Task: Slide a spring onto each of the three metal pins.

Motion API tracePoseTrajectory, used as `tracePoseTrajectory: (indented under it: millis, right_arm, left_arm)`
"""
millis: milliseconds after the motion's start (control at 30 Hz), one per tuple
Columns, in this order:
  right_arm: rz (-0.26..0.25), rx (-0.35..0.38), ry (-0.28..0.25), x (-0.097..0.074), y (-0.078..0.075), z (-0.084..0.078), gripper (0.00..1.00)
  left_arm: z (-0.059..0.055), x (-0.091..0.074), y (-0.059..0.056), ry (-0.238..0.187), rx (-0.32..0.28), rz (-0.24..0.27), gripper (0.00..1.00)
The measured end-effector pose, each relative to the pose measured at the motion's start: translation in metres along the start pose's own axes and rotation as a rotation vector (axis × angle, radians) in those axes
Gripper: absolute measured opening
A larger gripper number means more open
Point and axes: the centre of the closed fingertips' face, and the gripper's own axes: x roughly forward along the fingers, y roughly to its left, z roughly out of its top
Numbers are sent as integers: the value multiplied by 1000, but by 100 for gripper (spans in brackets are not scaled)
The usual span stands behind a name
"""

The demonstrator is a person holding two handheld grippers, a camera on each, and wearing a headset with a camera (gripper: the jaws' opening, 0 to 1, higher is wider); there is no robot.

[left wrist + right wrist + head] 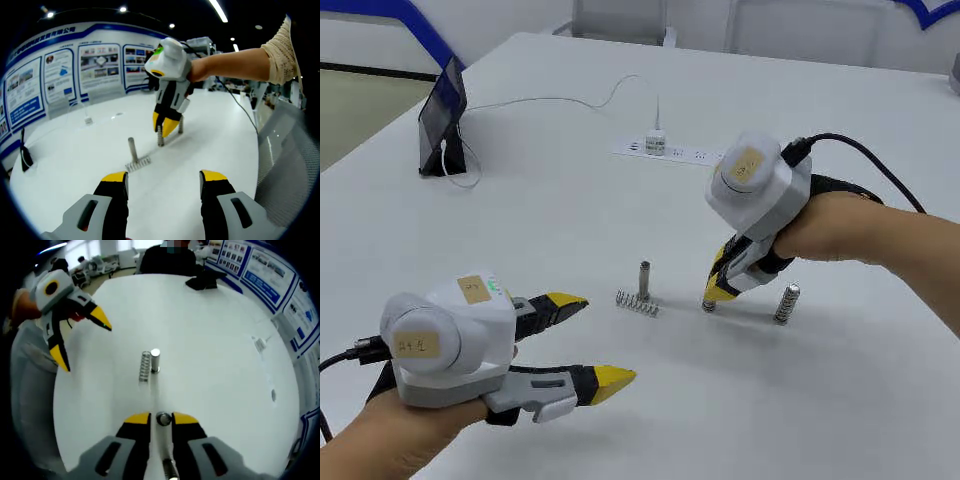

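We see a spring (637, 303) beside the bare pin (644, 279), a tablet (442, 112) beyond. Left fingers (612, 376) are apart; right fingers (722, 288) clamp a neighbouring pin (163, 418).

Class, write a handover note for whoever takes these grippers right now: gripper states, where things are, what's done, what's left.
Left gripper open, holding nothing.
Right gripper closed around the top of the middle pin; that pin seems to carry a spring.
Right pin has its spring on.
Left pin is bare; a loose spring lies beside it.
Remaining: finish the middle pin, then load the left one.
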Motion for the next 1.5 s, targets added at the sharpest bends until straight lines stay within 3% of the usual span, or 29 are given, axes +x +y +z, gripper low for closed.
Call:
tracePoseTrajectory:
  millis: [367,800,1500]
  right_arm:
    - [-15,-10,-13,-1,-3,3,24]
    - [-16,-18,-46,0,1,19,26]
    - [19,-14,-71,22,16,40,24]
  left_arm:
    - [1,1,0,0,1,-2,58]
    - [1,-1,1,-2,3,0,58]
    - [-1,-4,6,-1,-2,10,58]
